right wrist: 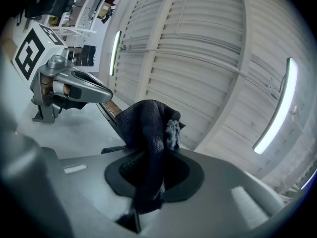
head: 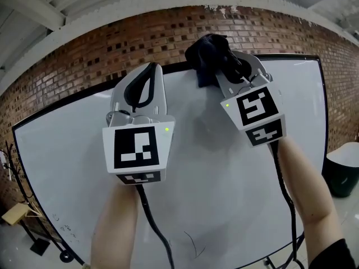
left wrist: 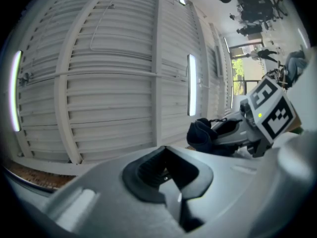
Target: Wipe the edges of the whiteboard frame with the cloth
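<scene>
The whiteboard (head: 213,172) stands against a brick wall (head: 67,66), with its dark frame (head: 73,98) running along the top. The left gripper (head: 145,74) is held before the board's upper left part, just below that top edge. Its jaws are pressed together with nothing between them. Right of it, the right gripper (head: 229,60) reaches the top edge near the board's middle. Its jaws are clamped on a dark cloth (head: 206,54), which bunches up past the fingertips and lies over the frame there. Beyond the board's right edge, low down, sits a dark green bin (head: 343,182) with a pale rim. What it holds cannot be made out.
</scene>
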The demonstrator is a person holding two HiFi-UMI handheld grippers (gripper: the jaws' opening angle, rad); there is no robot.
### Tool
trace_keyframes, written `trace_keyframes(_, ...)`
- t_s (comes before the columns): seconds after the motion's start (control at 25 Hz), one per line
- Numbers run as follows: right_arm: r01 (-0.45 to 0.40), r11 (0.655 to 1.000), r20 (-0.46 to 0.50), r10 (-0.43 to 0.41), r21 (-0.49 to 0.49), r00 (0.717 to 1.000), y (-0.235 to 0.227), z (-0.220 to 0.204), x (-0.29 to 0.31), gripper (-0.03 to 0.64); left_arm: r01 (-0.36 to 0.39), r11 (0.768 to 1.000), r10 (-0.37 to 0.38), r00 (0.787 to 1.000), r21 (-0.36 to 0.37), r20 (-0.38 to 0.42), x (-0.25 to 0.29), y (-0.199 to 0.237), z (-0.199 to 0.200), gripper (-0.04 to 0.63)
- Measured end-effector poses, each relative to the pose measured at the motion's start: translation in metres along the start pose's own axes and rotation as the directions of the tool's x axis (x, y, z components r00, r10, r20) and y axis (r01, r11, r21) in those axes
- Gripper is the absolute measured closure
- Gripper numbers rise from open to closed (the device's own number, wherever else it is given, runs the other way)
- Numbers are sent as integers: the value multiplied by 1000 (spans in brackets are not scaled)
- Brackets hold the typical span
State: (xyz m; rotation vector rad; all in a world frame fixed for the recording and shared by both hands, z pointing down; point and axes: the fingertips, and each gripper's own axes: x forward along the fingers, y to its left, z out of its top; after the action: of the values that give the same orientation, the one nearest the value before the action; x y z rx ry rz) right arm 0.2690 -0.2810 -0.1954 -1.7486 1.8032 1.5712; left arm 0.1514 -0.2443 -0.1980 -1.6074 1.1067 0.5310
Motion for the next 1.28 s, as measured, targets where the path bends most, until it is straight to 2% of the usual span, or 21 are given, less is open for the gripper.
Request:
trace_keyframes(0.24,24,1000,-8,-24,19,1000,-15,-7,-4,558,37,999,-37,999,-10,22,14,-17,8,591)
trace_keyframes(0.44,26,1000,-14,-26,-2,1000,-40,-24,-14,558,39,999,-38,999,-13,12,28,-47,8,591)
trace_keyframes(0.56,14,1000,-12,-14,7,1000,-62,-37,-22,558,28,999,-29,999,19,17,40,-72,18,591)
trace_keyframes(0.76,2,1000,2,-2,-11,1000,-101,-62,-39,558,14,1000,-13,1000,-13,25,60,-119,29,591)
trace_keyframes(0.88,2,1000,5,-2,-14,1000,-124,-76,-48,558,-2,1000,2,1000,8,24,69,-143,33,591)
trace_keyframes(1.08,21,1000,-16,-22,-20,1000,-170,-100,-63,558,7,999,-8,1000,38,19,87,-185,43,591)
trace_keyframes(1.28,44,999,-39,-45,-24,998,-206,-128,-80,558,21,999,-21,1000,34,19,105,-222,50,591)
